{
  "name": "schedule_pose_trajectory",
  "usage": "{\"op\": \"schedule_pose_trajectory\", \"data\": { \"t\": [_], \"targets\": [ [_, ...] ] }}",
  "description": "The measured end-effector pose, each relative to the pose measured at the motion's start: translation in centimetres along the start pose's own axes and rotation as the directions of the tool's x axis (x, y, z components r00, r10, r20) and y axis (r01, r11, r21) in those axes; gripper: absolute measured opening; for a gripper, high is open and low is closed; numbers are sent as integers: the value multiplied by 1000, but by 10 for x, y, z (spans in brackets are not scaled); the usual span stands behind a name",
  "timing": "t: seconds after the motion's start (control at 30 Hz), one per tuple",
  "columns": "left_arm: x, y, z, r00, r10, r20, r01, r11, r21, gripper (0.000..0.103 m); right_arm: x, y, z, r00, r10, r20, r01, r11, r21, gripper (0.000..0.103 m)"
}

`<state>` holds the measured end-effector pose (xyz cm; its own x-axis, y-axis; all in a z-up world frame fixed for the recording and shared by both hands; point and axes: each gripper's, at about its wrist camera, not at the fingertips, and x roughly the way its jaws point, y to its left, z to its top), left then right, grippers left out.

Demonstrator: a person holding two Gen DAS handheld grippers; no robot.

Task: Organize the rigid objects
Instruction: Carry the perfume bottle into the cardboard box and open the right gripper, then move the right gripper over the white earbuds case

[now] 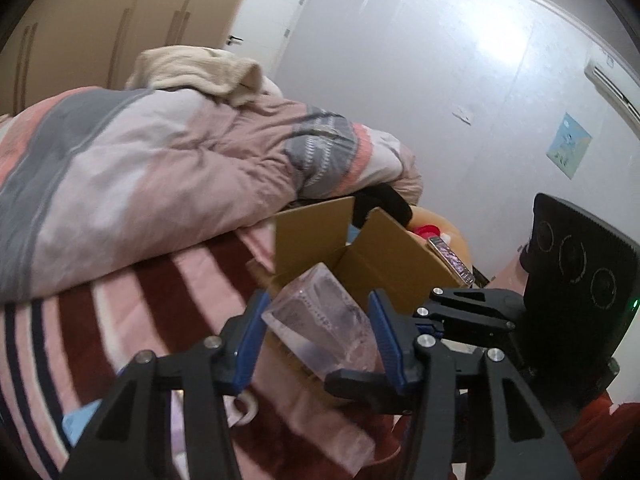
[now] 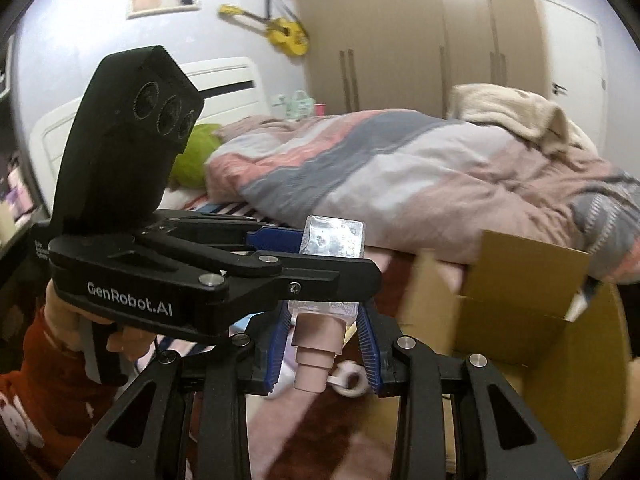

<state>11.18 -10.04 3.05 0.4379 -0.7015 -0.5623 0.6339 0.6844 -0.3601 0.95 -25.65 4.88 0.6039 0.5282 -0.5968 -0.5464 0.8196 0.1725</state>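
A clear plastic bottle (image 1: 320, 316) with a pink cap (image 2: 316, 356) hangs above the bed, held at both ends. In the left wrist view my left gripper (image 1: 316, 300) is shut on its body, blue pads against both sides. My right gripper (image 2: 324, 320) is shut on the bottle's shoulder just above the cap. From the right wrist view, the left gripper (image 2: 338, 256) crosses from the left and clamps the bottle's far end (image 2: 334, 236). The right gripper's black fingers (image 1: 460, 312) reach in from the right. An open cardboard box (image 1: 384, 248) (image 2: 520, 300) stands just beyond, flaps up.
A rumpled pink and grey quilt (image 1: 160, 168) and a beige blanket (image 1: 200, 68) fill the bed behind the box. A small white ring-shaped thing (image 2: 352, 384) lies on the striped sheet below the grippers. A red item (image 1: 424, 232) and a shiny flat case (image 1: 452, 260) show at the box.
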Motion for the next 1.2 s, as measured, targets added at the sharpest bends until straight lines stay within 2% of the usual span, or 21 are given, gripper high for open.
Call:
{"op": "schedule_pose_trajectory", "data": {
  "t": [0.2,0.37,0.43,0.53,0.63,0.8,0.87,0.97,1.07,1.2],
  "targets": [
    [58,-20,22,995,-40,-87,41,999,17,48,-10,-53,0,994,-57,-91,64,996,67,28],
    [91,-22,27,987,-49,-151,49,999,0,49,-4,-79,-4,979,-121,-166,135,987,81,28],
    [97,-25,25,985,-36,-166,38,999,8,59,-1,-87,-5,970,-166,-176,182,980,80,30],
    [95,-27,24,988,-16,-151,19,1000,18,77,-1,-92,-12,971,-155,-183,177,979,106,44],
    [77,-23,25,993,16,-117,-14,1000,24,81,1,-93,-15,975,-129,-181,150,982,110,44],
    [24,-11,15,993,112,-45,-110,993,52,91,-6,-64,-7,993,-71,-98,77,995,56,44],
    [2,-3,7,985,173,-16,-172,984,56,93,-10,-42,-3,998,-34,-58,34,999,6,44],
    [-34,14,-10,963,268,27,-269,962,39,93,-9,-1,-1,999,36,-25,-38,996,-87,46],
    [-66,34,-38,930,363,55,-364,931,2,93,3,34,-9,988,147,-55,-152,982,-111,48],
    [-91,61,-80,894,445,48,-443,895,-49,93,31,66,-29,975,194,-111,-207,971,-120,48]
  ]
}}
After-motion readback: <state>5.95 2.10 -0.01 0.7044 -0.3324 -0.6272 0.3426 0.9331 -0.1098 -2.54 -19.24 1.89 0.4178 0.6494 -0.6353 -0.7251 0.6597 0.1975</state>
